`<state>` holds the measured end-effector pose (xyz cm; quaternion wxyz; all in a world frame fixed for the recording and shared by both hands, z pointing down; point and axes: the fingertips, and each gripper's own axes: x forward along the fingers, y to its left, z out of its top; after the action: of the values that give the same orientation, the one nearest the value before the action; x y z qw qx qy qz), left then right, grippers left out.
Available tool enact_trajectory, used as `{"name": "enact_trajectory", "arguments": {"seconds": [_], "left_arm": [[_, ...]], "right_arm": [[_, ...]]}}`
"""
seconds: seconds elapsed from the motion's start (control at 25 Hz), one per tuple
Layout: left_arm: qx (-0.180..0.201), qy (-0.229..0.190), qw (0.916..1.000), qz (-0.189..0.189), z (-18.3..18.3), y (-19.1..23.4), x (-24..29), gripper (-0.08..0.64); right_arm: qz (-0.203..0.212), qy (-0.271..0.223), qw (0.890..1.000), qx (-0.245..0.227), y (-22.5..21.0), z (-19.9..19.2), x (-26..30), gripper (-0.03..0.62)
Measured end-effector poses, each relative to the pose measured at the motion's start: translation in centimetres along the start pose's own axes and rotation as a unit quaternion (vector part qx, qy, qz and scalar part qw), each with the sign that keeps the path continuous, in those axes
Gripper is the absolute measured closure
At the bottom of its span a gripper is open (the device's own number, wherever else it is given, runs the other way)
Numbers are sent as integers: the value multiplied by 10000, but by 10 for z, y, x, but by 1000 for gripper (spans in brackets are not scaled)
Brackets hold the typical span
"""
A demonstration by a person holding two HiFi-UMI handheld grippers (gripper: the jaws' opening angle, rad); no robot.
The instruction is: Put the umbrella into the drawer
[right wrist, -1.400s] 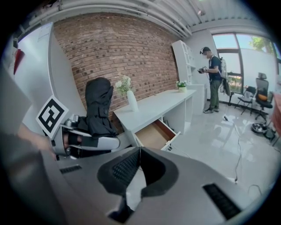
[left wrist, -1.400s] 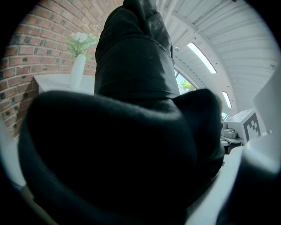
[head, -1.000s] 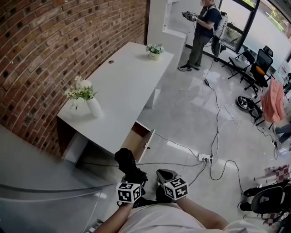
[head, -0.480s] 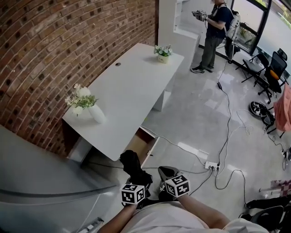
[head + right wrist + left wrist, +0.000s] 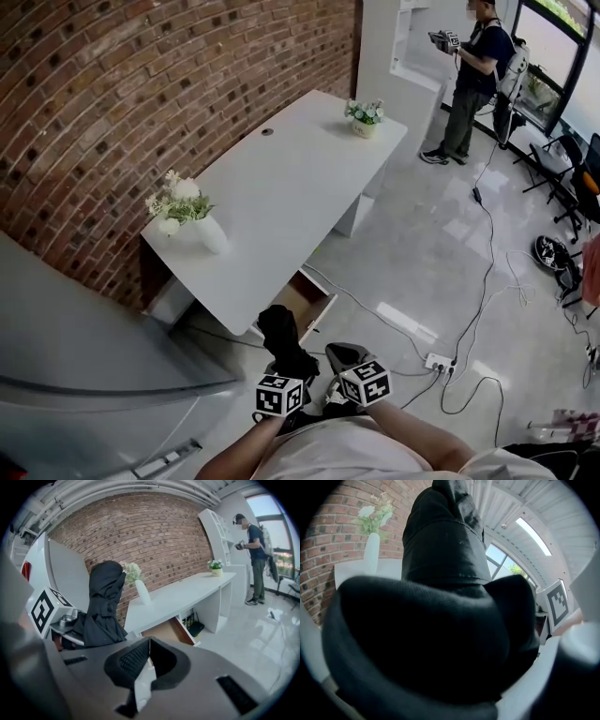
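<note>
A black folded umbrella (image 5: 281, 339) stands upright in my left gripper (image 5: 291, 367), which is shut on its lower end. In the left gripper view the umbrella (image 5: 440, 597) fills nearly the whole picture and hides the jaws. My right gripper (image 5: 342, 361) is beside it on the right, shut and empty; its pads meet at the tips (image 5: 148, 641). The open wooden drawer (image 5: 302, 298) sticks out from under the white desk (image 5: 281, 197), just beyond the umbrella's top. From the right gripper view the drawer (image 5: 166, 631) lies ahead and the umbrella (image 5: 104, 602) stands to the left.
A white vase of flowers (image 5: 192, 220) stands at the desk's near corner, a small flower pot (image 5: 366, 114) at the far end. A grey cabinet (image 5: 84, 347) is at my left. A power strip (image 5: 439, 362) and cables lie on the floor at right. A person (image 5: 473, 75) stands far off.
Both grippers have come closer to the desk with the umbrella; the open drawer now lies right behind the umbrella's top. The grips look unchanged.
</note>
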<state>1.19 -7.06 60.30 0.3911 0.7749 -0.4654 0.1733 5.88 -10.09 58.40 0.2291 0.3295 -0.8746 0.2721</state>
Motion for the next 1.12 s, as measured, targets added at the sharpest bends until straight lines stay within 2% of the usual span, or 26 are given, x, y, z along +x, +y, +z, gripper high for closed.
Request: {"name": "enact_trajectory", "arguments": {"seconds": [0.56, 0.76, 1.12], "left_arm": [[-869, -63, 9953, 416, 0, 16, 33, 327], [-974, -36, 9939, 525, -5, 17, 39, 327], [-942, -36, 9942, 517, -5, 4, 50, 327]], "right_arm": [[331, 367, 9987, -122, -26, -7, 9, 575], [342, 435, 9984, -93, -37, -13, 5, 575], [437, 405, 9981, -147, -41, -12, 1, 575]]}}
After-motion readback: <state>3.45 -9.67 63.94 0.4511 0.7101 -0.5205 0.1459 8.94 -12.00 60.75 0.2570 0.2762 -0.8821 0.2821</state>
